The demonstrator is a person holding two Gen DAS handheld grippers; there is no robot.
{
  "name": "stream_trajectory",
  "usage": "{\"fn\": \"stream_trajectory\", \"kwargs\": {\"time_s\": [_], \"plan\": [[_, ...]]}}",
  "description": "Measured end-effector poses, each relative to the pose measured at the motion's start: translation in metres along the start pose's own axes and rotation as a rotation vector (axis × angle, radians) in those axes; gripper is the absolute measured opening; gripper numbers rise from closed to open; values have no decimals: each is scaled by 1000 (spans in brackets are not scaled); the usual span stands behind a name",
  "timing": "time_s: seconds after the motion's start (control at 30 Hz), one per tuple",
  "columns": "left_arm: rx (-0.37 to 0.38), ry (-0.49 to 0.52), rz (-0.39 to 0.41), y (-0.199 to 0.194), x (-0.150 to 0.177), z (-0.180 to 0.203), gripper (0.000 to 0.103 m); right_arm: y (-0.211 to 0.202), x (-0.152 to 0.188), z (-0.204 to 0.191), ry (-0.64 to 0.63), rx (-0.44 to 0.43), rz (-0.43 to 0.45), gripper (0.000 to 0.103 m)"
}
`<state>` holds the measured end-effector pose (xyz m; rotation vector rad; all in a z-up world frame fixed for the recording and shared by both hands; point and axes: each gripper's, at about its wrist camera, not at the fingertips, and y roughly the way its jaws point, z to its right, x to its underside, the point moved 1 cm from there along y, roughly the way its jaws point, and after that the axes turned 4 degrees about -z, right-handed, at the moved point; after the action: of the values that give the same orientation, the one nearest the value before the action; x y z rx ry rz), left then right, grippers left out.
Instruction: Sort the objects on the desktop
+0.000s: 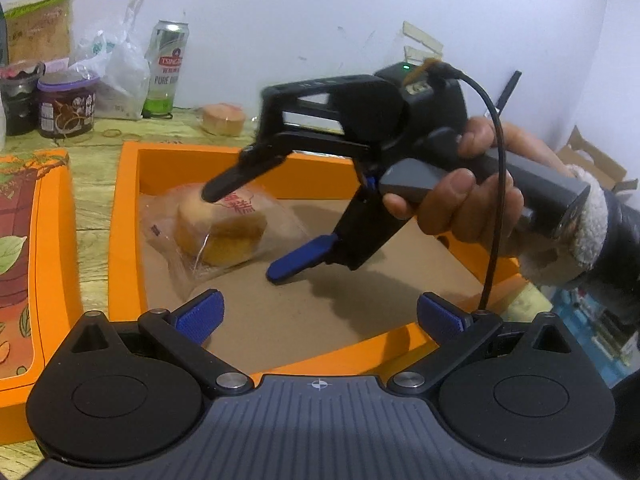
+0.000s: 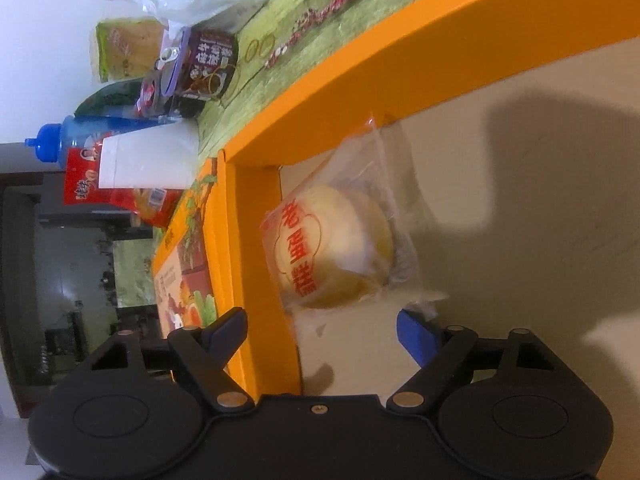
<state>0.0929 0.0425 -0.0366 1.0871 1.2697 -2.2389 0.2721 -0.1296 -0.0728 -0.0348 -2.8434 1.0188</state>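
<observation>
- We see a wrapped cake (image 1: 218,224), round, pale on top, golden-brown at the sides, in a clear crinkly plastic wrapper with red characters printed on it; same cake (image 2: 332,252) in the right wrist view.
- It lies on the brown cardboard floor of an open orange box (image 1: 124,208), in the far-left corner, wrapper edge up against the box wall (image 2: 256,264).
- Right gripper (image 1: 240,236) is tilted down into the box, one black finger over the cake top, the blue-padded finger low beside it on the box floor; jaws are spread wide on either side of the cake, pads not pressing it, nothing held.
- A hand (image 1: 472,200) with a fleecy cuff holds that gripper's handle.
- Left gripper (image 1: 318,312) hovers over the near box edge, jaws wide apart, empty.
- A second orange box lid (image 1: 36,240) with printed leaf art lies just left of the box.
- Surface: wood-grain tabletop (image 1: 96,208), greenish tint.
- At the back we note a green beer can (image 1: 166,68), a purple-lidded jar (image 1: 66,104), a white plastic bag (image 1: 120,60), and another unboxed cake (image 1: 223,119).
- White wall behind; cardboard carton (image 1: 592,164) at far right.
</observation>
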Motion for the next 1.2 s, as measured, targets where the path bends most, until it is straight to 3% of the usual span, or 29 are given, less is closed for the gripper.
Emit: {"fn": "stream_trajectory", "kwargs": {"time_s": [0.3, 0.6, 0.73, 0.83, 0.97, 1.1, 1.2], "plan": [[15, -8, 2, -2, 1, -1, 103, 28, -5, -20, -12, -39, -41, 82], [27, -14, 6, -4, 2, -4, 103, 38, -17, -13, 31, -183, -46, 83], [30, -15, 7, -5, 1, -4, 103, 40, -19, -13, 13, -242, -64, 90], [19, -24, 23, -11, -2, -5, 103, 29, -15, -16, -16, -272, -62, 92], [-38, -24, 84, -27, -9, -11, 103, -14, -5, -26, -123, -329, -4, 93], [-83, -37, 115, -29, -18, -20, 103, -63, 0, -38, -260, -249, 150, 97], [-132, -36, 113, -23, -22, -26, 103, -74, -4, -41, -283, -116, 203, 97]]}}
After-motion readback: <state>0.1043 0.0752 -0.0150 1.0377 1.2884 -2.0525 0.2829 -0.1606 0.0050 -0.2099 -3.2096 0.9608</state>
